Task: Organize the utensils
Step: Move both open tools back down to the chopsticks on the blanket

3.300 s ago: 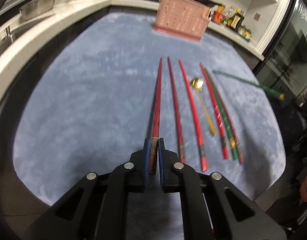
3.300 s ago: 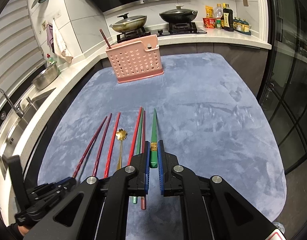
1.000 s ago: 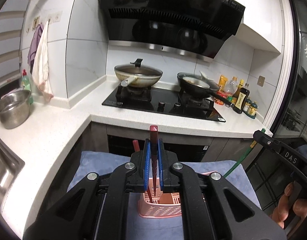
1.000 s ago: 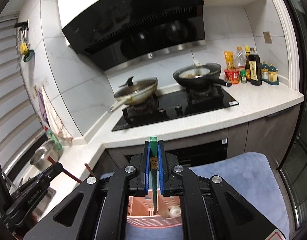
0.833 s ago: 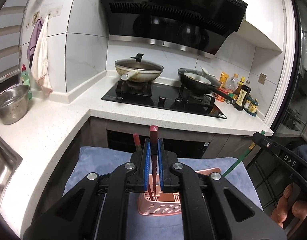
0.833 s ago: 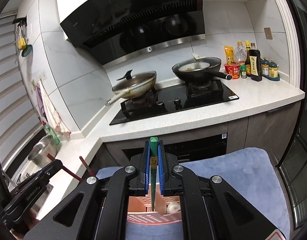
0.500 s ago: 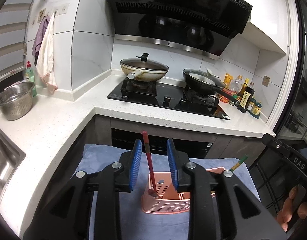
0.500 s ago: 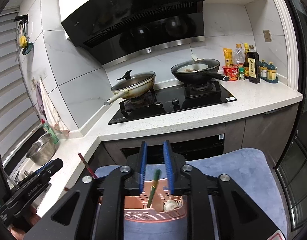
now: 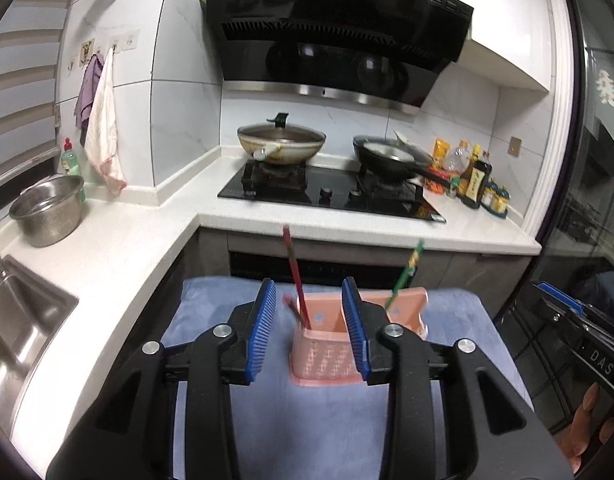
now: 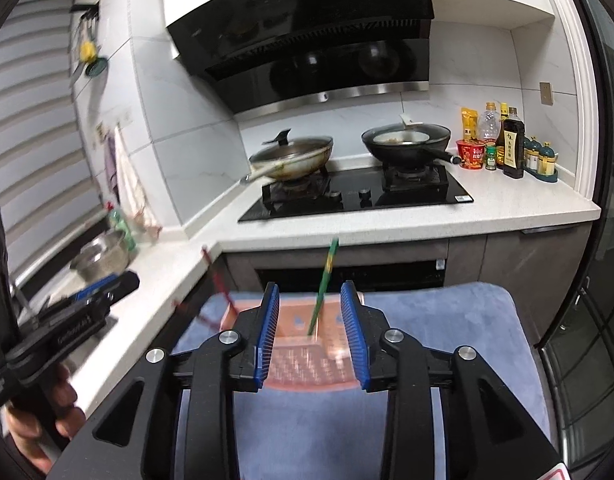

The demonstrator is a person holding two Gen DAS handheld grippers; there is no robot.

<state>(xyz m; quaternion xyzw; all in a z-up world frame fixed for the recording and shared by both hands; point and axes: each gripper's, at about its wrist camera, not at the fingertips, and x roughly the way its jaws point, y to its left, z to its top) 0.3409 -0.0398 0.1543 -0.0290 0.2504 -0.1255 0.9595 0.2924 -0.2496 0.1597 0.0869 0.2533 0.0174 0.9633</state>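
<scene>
Both jaws spread wide w/ nothing in them, left gripper (image 9: 309,328) over the red chopstick (image 9: 297,286) and right gripper (image 10: 310,332) over the green chopstick (image 10: 323,288), both leaning in the pink basket (image 9: 327,364), so lift straight up to avoid snagging either.

The utensil basket (image 9: 327,354) is set on the mat (image 9: 307,432); two chopsticks (image 9: 295,276) are stood in it, tilted, the stove (image 9: 331,192) behind.
</scene>
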